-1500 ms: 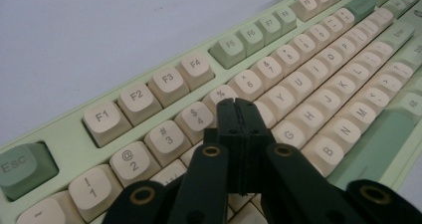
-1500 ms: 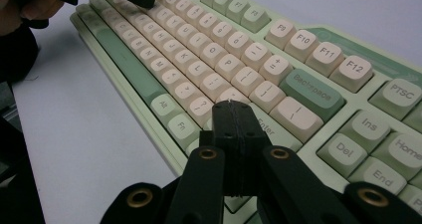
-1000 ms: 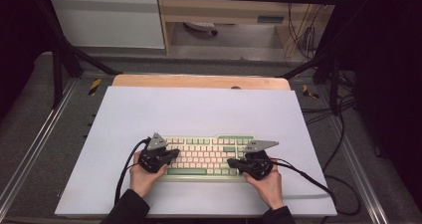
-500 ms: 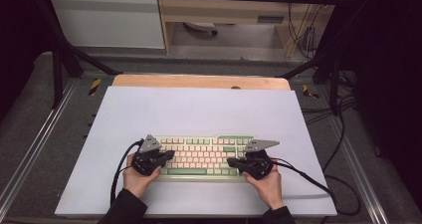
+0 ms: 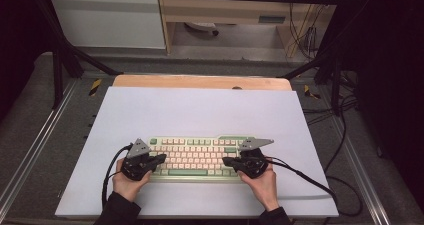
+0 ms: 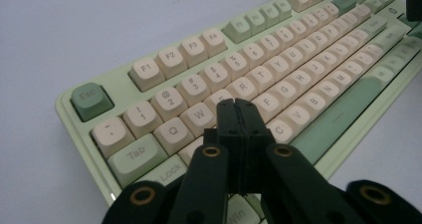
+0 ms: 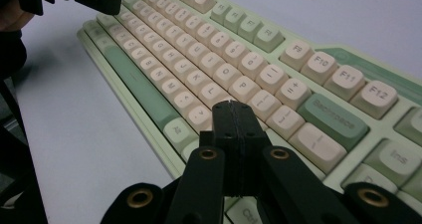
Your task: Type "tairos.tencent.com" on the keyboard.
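While both tools hover over its ends, the pale green keyboard with cream and green keycaps (image 5: 196,157) lies flat on the light lavender-grey table mat (image 5: 200,110), near the person's edge, its long axis running left to right and its function row on the far side. The left gripper (image 6: 238,104) has its black jaws pressed together, empty, above the keyboard's left letter keys. The right gripper (image 7: 233,106), jaws likewise pressed together and empty, sits above the keyboard's right keys, near Backspace.
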Tool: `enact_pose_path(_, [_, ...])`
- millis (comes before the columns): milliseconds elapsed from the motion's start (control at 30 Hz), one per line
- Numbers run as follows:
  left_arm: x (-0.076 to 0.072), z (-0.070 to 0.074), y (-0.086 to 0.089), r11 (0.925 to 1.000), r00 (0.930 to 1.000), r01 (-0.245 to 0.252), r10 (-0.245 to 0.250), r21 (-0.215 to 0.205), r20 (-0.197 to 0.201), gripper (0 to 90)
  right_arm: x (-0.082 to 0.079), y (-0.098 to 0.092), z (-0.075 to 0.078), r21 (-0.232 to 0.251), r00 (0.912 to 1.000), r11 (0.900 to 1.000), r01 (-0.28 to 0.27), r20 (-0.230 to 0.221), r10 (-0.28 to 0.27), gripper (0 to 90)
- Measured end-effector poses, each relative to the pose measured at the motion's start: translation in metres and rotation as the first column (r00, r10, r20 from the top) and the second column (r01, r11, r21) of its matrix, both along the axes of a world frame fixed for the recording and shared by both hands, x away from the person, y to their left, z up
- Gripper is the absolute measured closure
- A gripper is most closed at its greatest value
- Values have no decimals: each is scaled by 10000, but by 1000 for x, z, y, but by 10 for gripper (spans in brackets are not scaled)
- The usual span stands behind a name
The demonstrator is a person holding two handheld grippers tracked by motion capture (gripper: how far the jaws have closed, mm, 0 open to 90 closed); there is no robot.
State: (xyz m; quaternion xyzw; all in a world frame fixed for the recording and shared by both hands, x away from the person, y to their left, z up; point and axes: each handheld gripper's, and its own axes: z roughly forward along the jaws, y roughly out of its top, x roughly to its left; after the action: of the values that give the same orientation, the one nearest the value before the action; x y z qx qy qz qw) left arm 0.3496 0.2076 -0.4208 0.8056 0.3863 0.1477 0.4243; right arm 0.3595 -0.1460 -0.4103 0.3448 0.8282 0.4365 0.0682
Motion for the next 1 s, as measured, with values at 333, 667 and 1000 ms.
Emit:
enact_pose_path(333, [-4,-1,10,9999,9999,-106,106,-25,2,900,10,27,3,-96,10000,9999,33,89,-32,900])
enact_pose_path(667, [-5,-1,16,9998,9999,-154,154,-100,4,900,22,52,-1,-436,9998,9990,107,169,-100,900])
enact_pose_path(1000, [-4,-1,18,9997,9999,-167,167,-149,2,900,32,58,-10,-507,9994,9982,334,19,-333,900])
